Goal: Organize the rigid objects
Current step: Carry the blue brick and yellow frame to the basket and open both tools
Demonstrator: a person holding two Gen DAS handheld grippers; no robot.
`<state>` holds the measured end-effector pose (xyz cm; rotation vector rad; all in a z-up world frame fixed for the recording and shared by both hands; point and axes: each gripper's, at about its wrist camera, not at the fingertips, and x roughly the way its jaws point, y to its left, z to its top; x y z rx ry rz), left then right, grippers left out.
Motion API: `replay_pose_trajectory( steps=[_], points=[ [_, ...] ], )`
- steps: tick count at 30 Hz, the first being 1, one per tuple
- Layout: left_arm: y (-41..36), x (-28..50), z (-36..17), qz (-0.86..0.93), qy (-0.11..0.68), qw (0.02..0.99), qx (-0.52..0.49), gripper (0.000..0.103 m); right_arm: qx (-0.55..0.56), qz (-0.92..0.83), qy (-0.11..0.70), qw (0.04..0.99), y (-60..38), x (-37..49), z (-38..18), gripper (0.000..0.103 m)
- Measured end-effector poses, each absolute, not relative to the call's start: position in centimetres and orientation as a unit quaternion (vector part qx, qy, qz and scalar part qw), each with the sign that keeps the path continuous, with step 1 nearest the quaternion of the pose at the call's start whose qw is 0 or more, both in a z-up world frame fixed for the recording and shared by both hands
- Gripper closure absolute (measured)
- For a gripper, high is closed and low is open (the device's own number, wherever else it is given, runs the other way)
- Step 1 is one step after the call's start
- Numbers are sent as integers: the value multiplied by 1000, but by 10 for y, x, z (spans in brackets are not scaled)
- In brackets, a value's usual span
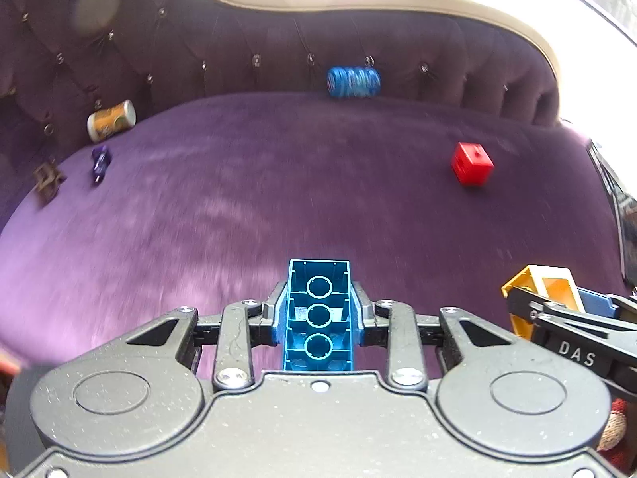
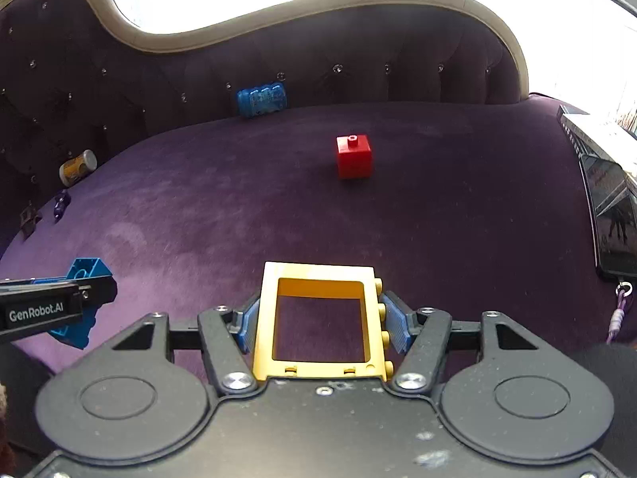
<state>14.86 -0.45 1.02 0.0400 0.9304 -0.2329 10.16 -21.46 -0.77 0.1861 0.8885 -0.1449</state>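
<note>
My left gripper [image 1: 318, 310] is shut on a long blue brick [image 1: 318, 314], its hollow underside facing the camera, held above the purple sofa seat [image 1: 278, 199]. My right gripper [image 2: 318, 318] is shut on a yellow window-frame brick [image 2: 318, 318], also above the seat. Each gripper shows in the other's view: the right one with the yellow frame [image 1: 541, 290] at the left wrist view's right edge, the left one with the blue brick [image 2: 83, 275] at the right wrist view's left edge. A red cube brick [image 1: 471, 163] [image 2: 354, 157] sits on the seat ahead.
A blue can [image 1: 353, 81] [image 2: 260, 99] and a yellow-white can [image 1: 111, 119] [image 2: 77, 167] lie against the tufted backrest. A small purple piece [image 1: 99, 163] [image 2: 61, 203] and a brown piece [image 1: 45, 179] [image 2: 30, 219] lie at the seat's left. A phone [image 2: 613, 215] lies at the right.
</note>
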Motion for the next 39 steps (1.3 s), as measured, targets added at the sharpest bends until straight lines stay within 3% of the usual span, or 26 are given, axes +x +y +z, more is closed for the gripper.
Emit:
replay_pose_trajectory(
  steps=[16, 39],
  points=[
    [22, 48, 1, -107, 489, 866, -3, 72, 102, -53, 469, 876, -178, 0, 2, 42],
    [29, 12, -12, -109, 548, 828, -40, 72, 133, -39, 506, 851, -176, -36, 2, 42]
  ],
)
